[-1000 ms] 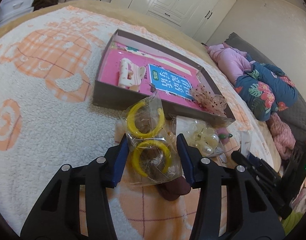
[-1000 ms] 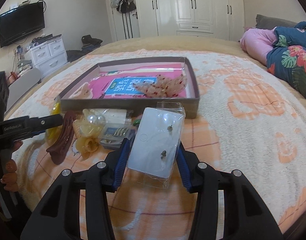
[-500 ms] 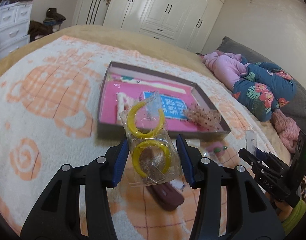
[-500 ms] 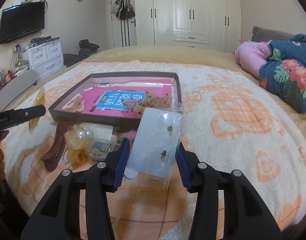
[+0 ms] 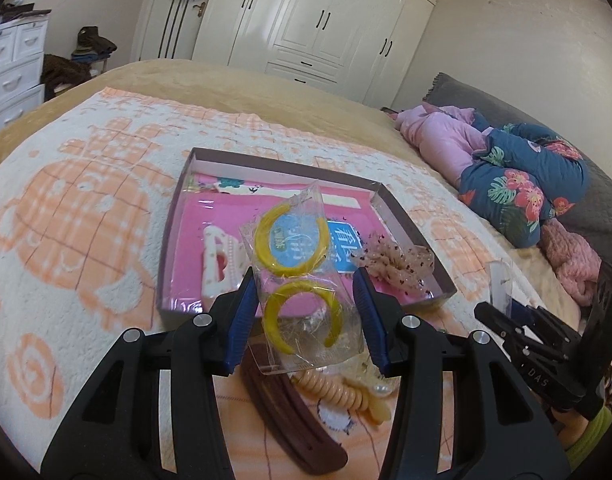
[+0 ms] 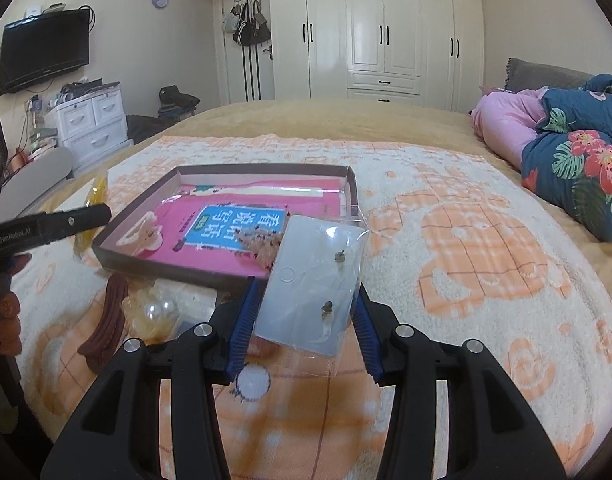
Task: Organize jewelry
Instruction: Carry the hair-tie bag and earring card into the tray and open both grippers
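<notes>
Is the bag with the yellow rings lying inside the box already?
No, the left gripper holds the bag of yellow rings up in the air in front of the box, not lying in it.

Left hand-held gripper (image 5: 303, 316) and right (image 6: 306, 322) apparently both clamped.

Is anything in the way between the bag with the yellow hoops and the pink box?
Nothing visible blocks it. The left gripper holds the bag of yellow hoops up in the air, just in front of the box. The box's low front wall lies below the bag, and the pink floor behind it has free room.
</notes>
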`<act>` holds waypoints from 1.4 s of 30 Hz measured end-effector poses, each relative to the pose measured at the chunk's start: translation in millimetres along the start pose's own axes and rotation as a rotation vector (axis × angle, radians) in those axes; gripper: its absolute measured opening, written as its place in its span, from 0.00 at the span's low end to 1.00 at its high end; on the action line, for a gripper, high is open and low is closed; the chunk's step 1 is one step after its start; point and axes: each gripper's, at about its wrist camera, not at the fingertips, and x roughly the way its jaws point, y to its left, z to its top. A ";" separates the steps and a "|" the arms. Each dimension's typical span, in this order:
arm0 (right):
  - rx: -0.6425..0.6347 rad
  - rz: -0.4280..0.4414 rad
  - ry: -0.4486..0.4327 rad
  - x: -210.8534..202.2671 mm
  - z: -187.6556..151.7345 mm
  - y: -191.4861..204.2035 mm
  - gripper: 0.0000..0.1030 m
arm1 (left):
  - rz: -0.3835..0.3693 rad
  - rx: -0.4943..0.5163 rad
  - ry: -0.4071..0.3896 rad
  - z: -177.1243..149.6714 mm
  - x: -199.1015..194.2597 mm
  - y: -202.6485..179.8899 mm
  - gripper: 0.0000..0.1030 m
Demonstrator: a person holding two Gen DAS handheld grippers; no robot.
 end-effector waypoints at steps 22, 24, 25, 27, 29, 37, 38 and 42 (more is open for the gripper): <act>-0.024 -0.015 -0.006 36.1 42.3 -3.9 0.43 | -0.002 0.041 0.030 28.1 49.0 -9.3 0.38; -0.027 -0.013 0.000 41.7 45.3 -3.4 0.43 | -0.003 0.042 0.038 29.1 52.8 -7.9 0.38; -0.027 -0.010 0.003 44.4 46.7 -3.2 0.43 | -0.010 0.044 0.046 29.9 55.8 -7.3 0.38; -0.025 -0.011 0.012 51.1 48.8 -3.2 0.43 | -0.004 0.049 0.045 30.2 58.3 -6.8 0.38; -0.019 -0.005 0.023 57.8 50.6 -4.6 0.43 | 0.002 0.058 0.047 30.2 62.3 -6.9 0.38; 0.001 0.026 0.109 91.7 51.6 -8.1 0.43 | -0.001 0.094 0.084 27.0 77.2 -9.8 0.39; 0.006 0.028 0.118 94.9 51.2 -8.4 0.43 | -0.003 0.099 0.088 26.2 78.6 -10.4 0.39; 0.015 0.029 0.143 104.9 48.2 -8.8 0.43 | -0.006 0.111 0.105 22.5 83.0 -10.9 0.39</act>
